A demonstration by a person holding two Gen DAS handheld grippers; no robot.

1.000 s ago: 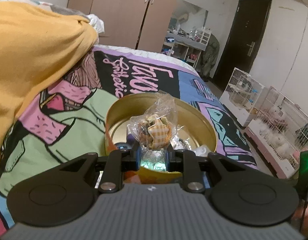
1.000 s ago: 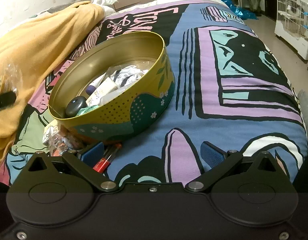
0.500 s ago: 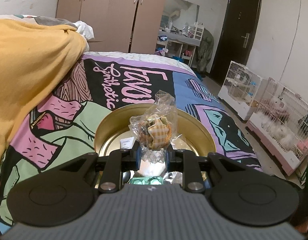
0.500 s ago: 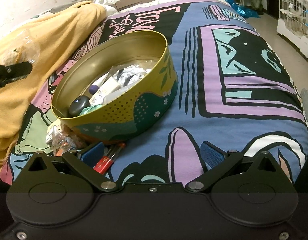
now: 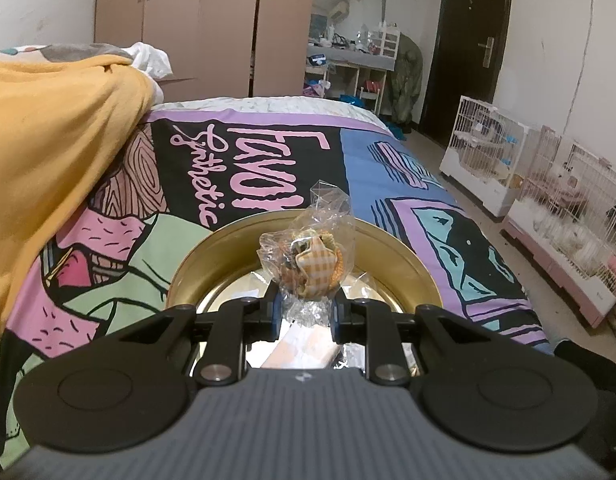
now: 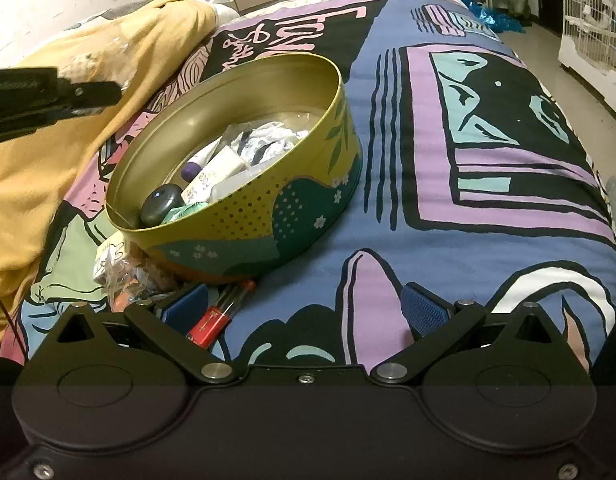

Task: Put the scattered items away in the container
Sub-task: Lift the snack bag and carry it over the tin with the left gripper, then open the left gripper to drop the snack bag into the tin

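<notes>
Bed's got a loud cartoon-print duvet (image 6: 467, 200). Sitting on it: round gold tin (image 6: 268, 216) mid-frame, mustard-yellow blanket (image 6: 68, 128) upper left, red pen (image 6: 222, 312) and crinkly clear packets (image 6: 124, 276) lower left.

The round tin (image 6: 244, 184) stands open on the bed (image 6: 487, 240), so the way in from above is free; its high wall blocks entry from the side. Inside, the near part is filled with small things, among them a dark round object (image 6: 162, 199) and a white tube (image 6: 212, 172); the far part of the floor looks bare. To the right of the tin the bed is flat and open. To its left the yellow blanket (image 6: 48, 140) rises in a heap near the tin. At the tin's near foot lie crumpled clear bags (image 6: 128, 276) and a red pen (image 6: 218, 312), touching the wall.
</notes>
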